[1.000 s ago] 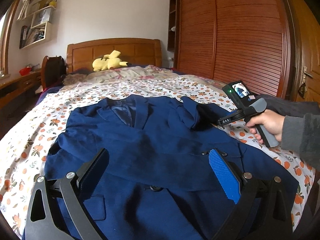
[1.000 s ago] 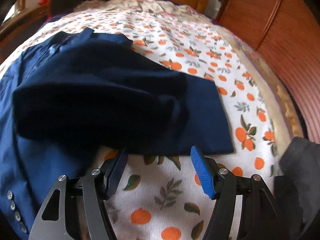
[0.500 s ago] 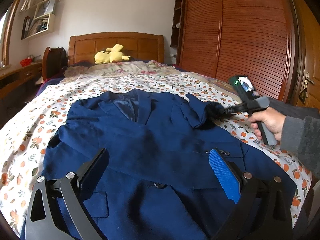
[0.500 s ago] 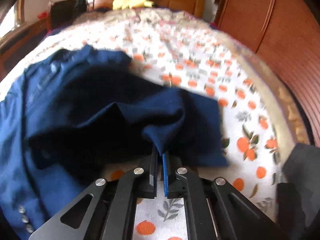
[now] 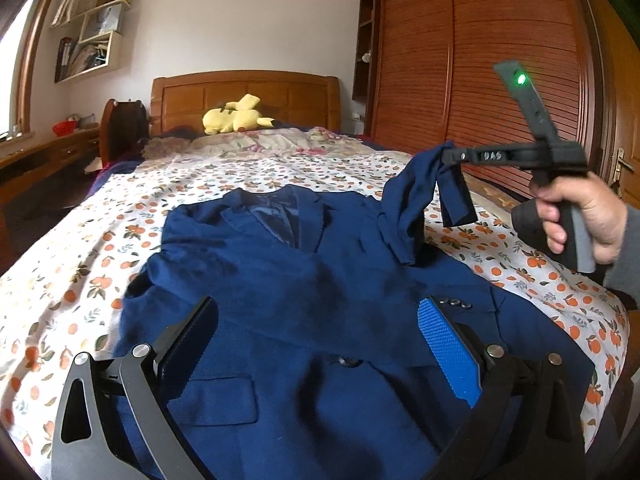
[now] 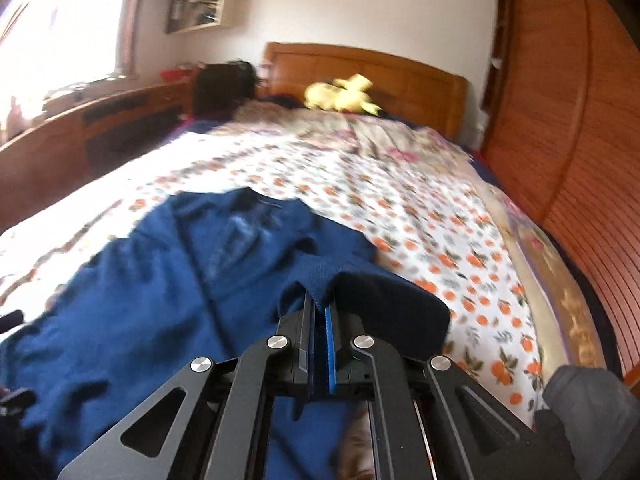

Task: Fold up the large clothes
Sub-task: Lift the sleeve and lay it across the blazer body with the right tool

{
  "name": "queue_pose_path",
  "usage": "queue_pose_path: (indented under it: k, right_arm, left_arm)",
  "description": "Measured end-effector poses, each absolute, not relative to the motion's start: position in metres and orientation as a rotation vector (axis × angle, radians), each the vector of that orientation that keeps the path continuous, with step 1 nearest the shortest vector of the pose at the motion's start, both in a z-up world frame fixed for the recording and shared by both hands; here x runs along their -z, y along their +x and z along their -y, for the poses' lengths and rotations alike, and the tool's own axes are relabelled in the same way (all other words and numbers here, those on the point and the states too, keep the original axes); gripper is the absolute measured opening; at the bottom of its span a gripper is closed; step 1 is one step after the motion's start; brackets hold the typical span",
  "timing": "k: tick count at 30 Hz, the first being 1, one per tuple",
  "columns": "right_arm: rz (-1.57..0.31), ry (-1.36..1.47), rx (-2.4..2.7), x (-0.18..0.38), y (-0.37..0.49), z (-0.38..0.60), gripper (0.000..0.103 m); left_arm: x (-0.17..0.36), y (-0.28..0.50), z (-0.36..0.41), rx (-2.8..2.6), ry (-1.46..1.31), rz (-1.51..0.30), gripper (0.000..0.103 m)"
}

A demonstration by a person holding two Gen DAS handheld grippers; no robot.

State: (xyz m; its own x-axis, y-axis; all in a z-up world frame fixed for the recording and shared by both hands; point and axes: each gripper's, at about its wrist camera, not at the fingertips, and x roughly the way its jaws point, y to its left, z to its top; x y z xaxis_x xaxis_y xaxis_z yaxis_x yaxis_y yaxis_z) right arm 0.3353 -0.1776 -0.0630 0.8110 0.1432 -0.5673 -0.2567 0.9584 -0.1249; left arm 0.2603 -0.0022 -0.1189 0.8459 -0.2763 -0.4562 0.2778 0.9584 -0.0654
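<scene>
A navy blue jacket [image 5: 304, 292] lies front up on the bed, collar toward the headboard. Its right sleeve [image 5: 416, 200] is lifted off the sheet. My right gripper [image 5: 446, 156] is shut on the sleeve's cuff end, which hangs from the tips. In the right wrist view the same gripper [image 6: 320, 304] pinches a fold of the blue cloth [image 6: 320, 276], with the jacket [image 6: 160, 288] spread below. My left gripper [image 5: 316, 344] hovers low over the jacket's lower front, open, nothing between its fingers.
The bed has an orange-print sheet [image 5: 80, 264] and a wooden headboard [image 5: 244, 92] with a yellow plush toy [image 5: 236, 118]. A tall wooden wardrobe [image 5: 480, 60] stands along the right. A desk [image 5: 36, 160] runs along the left wall. A person's hand [image 5: 580, 216] holds the right gripper.
The right gripper went from open beside the sleeve to shut on it, then rose, lifting the sleeve off the bed. The left gripper shifted slightly over the jacket and stayed open.
</scene>
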Motion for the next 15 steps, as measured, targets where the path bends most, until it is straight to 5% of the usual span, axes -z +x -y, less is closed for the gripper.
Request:
queue_pose_path:
  k: [15]
  right_arm:
    - [-0.65, -0.262, -0.404, 0.08, 0.281, 0.088, 0.006]
  left_arm:
    - [0.113, 0.232, -0.034, 0.244, 0.005, -0.47, 0.1]
